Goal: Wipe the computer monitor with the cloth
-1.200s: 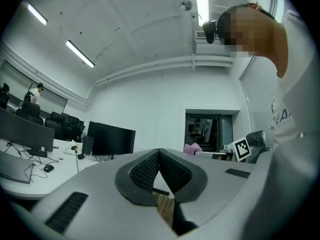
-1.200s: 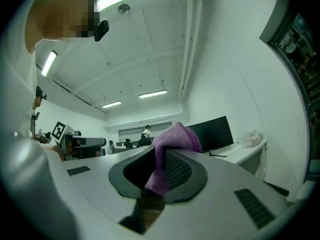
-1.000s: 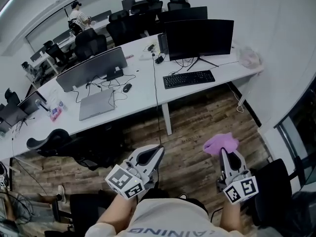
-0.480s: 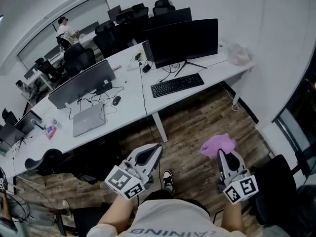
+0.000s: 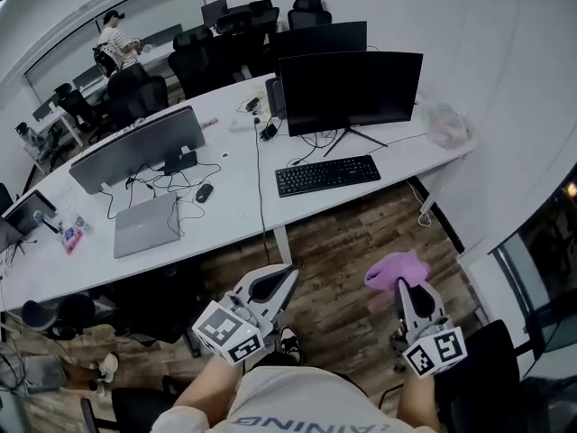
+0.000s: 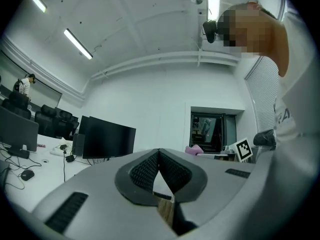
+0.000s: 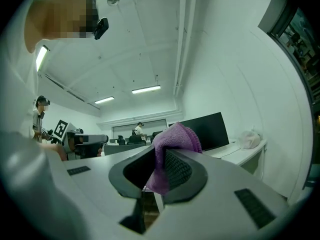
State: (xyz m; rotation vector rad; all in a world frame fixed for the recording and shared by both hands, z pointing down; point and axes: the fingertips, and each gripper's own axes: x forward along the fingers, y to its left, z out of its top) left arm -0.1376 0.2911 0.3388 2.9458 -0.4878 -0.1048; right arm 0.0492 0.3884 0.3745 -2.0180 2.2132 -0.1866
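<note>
A dark computer monitor [image 5: 350, 92] stands on the white desk [image 5: 243, 201], with a black keyboard [image 5: 326, 175] in front of it. The same monitor [image 6: 107, 138] shows far off in the left gripper view and again [image 7: 205, 129] in the right gripper view. My right gripper [image 5: 402, 282] hangs over the wooden floor well short of the desk, shut on a purple cloth [image 5: 395, 270] that bulges out past its tips [image 7: 172, 139]. My left gripper [image 5: 281, 280] is shut with nothing in it, its pads [image 6: 148, 170] meeting at the tips.
A second monitor [image 5: 135, 144], a closed laptop [image 5: 144, 225] and a mouse [image 5: 204, 192] sit on the left part of the desk. A crumpled plastic bag [image 5: 447, 126] lies at its right end. Black office chairs [image 5: 216, 57] and a standing person [image 5: 113, 41] are behind. A wall runs along the right.
The view has shifted, and the desk and monitor now sit a little further right and lower. Both grippers keep their hold and pose.
</note>
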